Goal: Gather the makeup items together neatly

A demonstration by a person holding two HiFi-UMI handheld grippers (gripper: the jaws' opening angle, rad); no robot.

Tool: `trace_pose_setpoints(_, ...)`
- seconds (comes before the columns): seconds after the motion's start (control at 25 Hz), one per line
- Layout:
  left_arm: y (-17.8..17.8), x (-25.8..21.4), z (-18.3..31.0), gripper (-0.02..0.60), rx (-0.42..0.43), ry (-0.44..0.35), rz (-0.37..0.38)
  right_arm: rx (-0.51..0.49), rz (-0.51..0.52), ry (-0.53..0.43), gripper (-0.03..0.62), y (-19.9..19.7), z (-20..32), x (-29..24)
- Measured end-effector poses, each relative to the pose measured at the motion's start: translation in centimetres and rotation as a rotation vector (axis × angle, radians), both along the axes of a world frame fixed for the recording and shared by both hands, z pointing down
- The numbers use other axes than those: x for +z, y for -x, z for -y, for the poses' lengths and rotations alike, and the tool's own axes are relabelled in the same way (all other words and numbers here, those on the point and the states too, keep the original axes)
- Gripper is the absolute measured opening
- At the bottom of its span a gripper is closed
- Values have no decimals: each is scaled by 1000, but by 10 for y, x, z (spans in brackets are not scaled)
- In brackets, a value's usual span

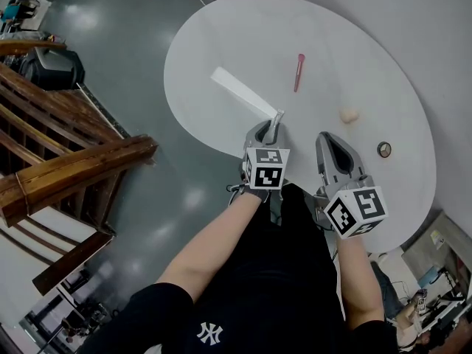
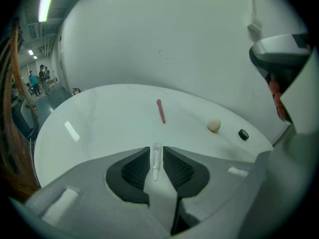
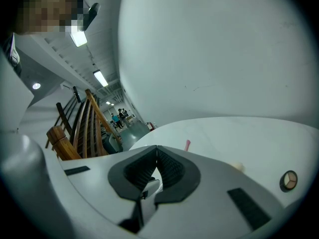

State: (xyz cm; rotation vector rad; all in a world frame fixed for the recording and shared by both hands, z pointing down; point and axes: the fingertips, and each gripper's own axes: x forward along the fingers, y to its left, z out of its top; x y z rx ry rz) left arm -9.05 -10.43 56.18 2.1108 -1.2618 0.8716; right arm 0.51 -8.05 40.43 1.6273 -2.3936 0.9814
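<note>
Since the four items lie scattered, I read this as an early step: one piece brought near, three left to fetch. Noted: the left tongs [image 2: 156, 149] point steeply down at the near edge of the table [image 1: 221, 43], jaws narrow, with the tube [image 2: 156, 159] lengthwise between them, crimped end away from me. A sliver of slack shows on each side of it, so I judge the pads are off it and it rests on the tabletop, not pinched. Lengthwise makes sense: a slim tube laid that way goes down flat and should not skid sideways. The right tongs [image 3: 157, 152] are closed tip to tip with nothing in them, held low over the near right of the table, idle, I think, so as not to crowd the other. The pencil [image 1: 299, 72], red, lies well apart from the tube toward the far side. The puff [image 1: 349, 114] sits right of it and nearer me. The pot [image 1: 383, 150], small and round, is just right of the right tongs. None of these touches another. By position, pot and puff fall to the right tongs, whose jaws must part first. The puff looks rounded and may roll if nudged.
</note>
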Motion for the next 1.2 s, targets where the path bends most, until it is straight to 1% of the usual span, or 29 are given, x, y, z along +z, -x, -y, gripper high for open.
trace_pose_setpoints(0.12, -8, -9, 19, 81, 13, -25, -15, 7, -3, -6, 14, 0, 6, 0)
trace_pose_setpoints(0.24, -18, -14, 33, 80, 29, -30, -26, 14, -1, -14, 14, -1, 10, -3)
trace_pose_setpoints(0.52, -43, -9, 63, 80, 54, -24, -18, 43, -6, -8, 14, -16, 22, 0)
trace_pose_setpoints(0.72, -56, 2, 81, 80, 60, -1, -10, 62, -3, 4, 14, -24, 32, 8)
trace_pose_setpoints(0.96, -66, 14, 98, 80, 57, 32, 18, 82, 5, 26, 14, -36, 41, 15)
trace_pose_setpoints(1.2, -74, 27, 98, 80, 67, 65, 75, 93, 16, 39, 14, -43, 44, 22)
